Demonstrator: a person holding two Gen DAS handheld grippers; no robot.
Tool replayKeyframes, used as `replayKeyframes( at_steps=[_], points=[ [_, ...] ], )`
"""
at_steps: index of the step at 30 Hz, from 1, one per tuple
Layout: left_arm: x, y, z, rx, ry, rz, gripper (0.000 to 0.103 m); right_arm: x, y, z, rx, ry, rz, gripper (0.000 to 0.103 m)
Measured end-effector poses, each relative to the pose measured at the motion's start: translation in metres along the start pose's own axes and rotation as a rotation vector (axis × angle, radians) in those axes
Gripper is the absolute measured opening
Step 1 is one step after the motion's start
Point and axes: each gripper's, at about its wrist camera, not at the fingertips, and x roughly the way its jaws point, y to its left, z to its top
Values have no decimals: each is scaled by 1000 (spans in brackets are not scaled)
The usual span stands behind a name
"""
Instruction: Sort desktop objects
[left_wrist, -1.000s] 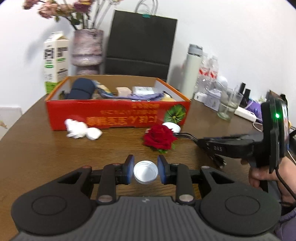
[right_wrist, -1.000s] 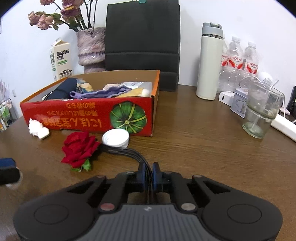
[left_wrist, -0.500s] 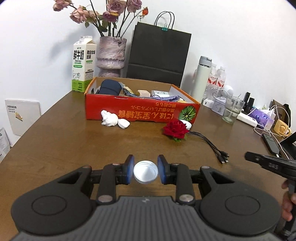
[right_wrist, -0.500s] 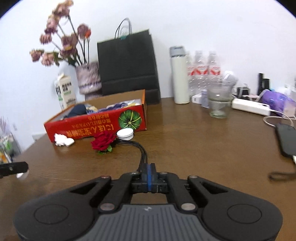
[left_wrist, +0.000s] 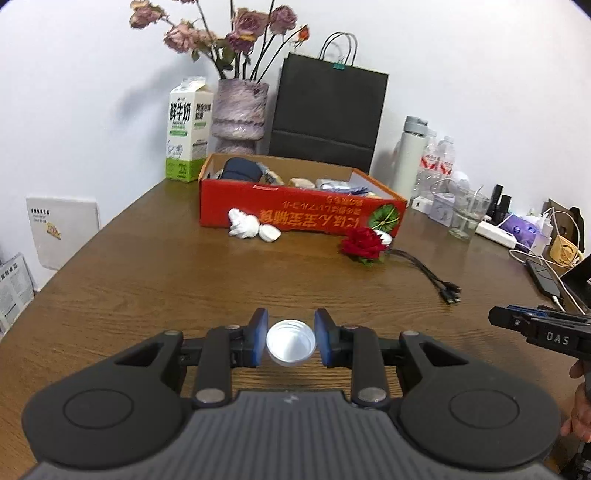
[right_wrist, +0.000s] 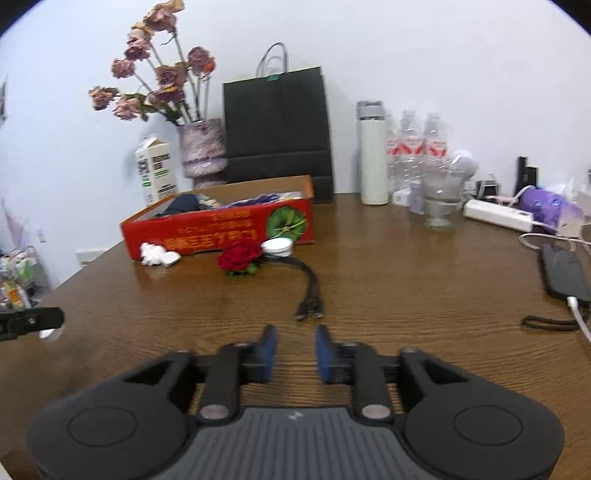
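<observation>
While my left gripper hangs above the desk, its fingers stay out of motion, clenched on a white bottle cap, which sits squarely between the two blue pads, open side up. My right gripper is opening, with nothing between its fingers. The black cable lies just ahead of those tips (plugs nearest), running back to the red rose beside the red box.
</observation>
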Motion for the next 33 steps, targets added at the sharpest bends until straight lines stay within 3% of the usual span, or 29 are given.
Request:
replayKeyframes(
  at_steps=[2,4,10,16,21,22,23,27,29,33],
  points=[
    [6,2,-1,-2,12,7,28,4,2,0,1,2,26,38],
    [12,5,1,-9,18,1,28,8,4,2,-1,0,39,39],
    [38,9,25,9,2,-8,28,40,12,31,-2,-17,76,65],
    [74,13,64,30,-27,-24,28,110,44,73,-72,-14,146,67],
    [102,14,88,49,-34,-33,28,182,60,89,-140,58,80,61],
    [107,15,91,48,-31,-32,28,191,61,89,-148,92,72,44],
    [112,17,93,49,-29,-34,28,197,63,87,-156,123,69,38],
    [130,24,107,46,-17,-61,28,185,67,84,-193,123,121,30],
    [136,32,122,16,-8,-131,28,169,66,92,-180,84,139,29],
    [152,40,164,2,-31,-217,28,143,47,133,-34,-21,263,29]
  ],
)
